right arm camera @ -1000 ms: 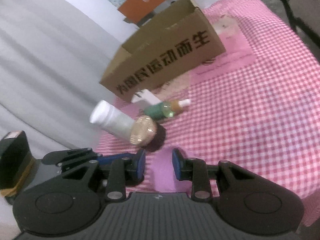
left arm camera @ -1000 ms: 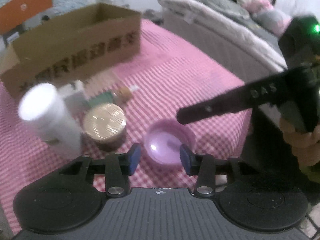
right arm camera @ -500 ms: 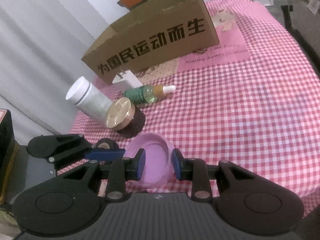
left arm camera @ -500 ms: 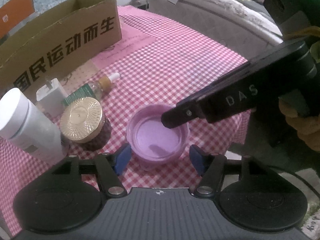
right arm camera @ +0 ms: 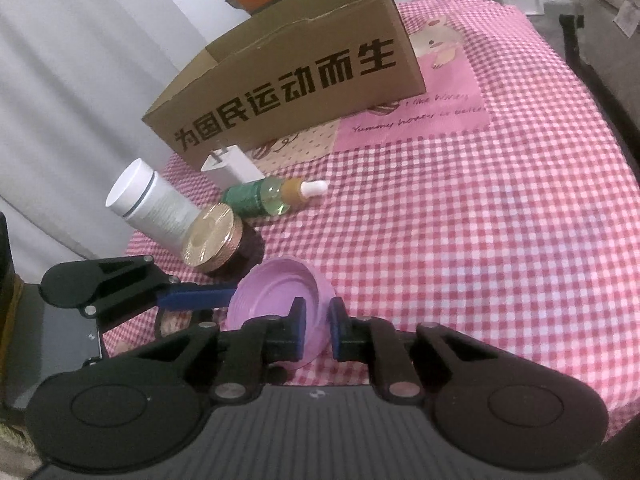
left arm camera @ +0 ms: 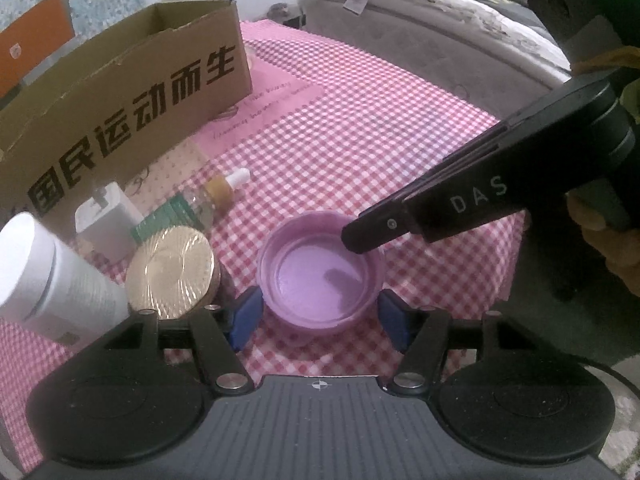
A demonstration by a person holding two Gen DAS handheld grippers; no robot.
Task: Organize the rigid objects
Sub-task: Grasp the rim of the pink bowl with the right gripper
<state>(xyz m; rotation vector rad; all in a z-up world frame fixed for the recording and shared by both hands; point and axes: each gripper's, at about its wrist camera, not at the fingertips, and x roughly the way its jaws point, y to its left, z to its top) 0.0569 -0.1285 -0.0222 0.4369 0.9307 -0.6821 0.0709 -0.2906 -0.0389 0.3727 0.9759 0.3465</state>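
A shallow purple lid (left arm camera: pixel 320 276) lies open side up on the pink checked tablecloth (left arm camera: pixel 360 128), near its front edge. My left gripper (left arm camera: pixel 319 318) is open, its blue pads flanking the lid's near half. My right gripper (right arm camera: pixel 318 324) is shut on the purple lid (right arm camera: pixel 276 288), pinching the rim on its side. In the left wrist view the right gripper (left arm camera: pixel 356 236) reaches in from the right onto the far right rim. One blue finger (right arm camera: pixel 196 300) of the left gripper shows at the lid's left edge in the right wrist view.
An open cardboard box (left arm camera: pixel 120 92) stands behind. Before it crowd a white bottle (left arm camera: pixel 52 280), a gold-lidded jar (left arm camera: pixel 172 272), a green dropper bottle (left arm camera: pixel 192 208) on its side and a white charger (left arm camera: pixel 104 220). A bed (left arm camera: pixel 420 16) lies beyond the table.
The left gripper's jaws spread wider and came down around the purple lid. The right gripper's jaws closed onto the lid's rim.
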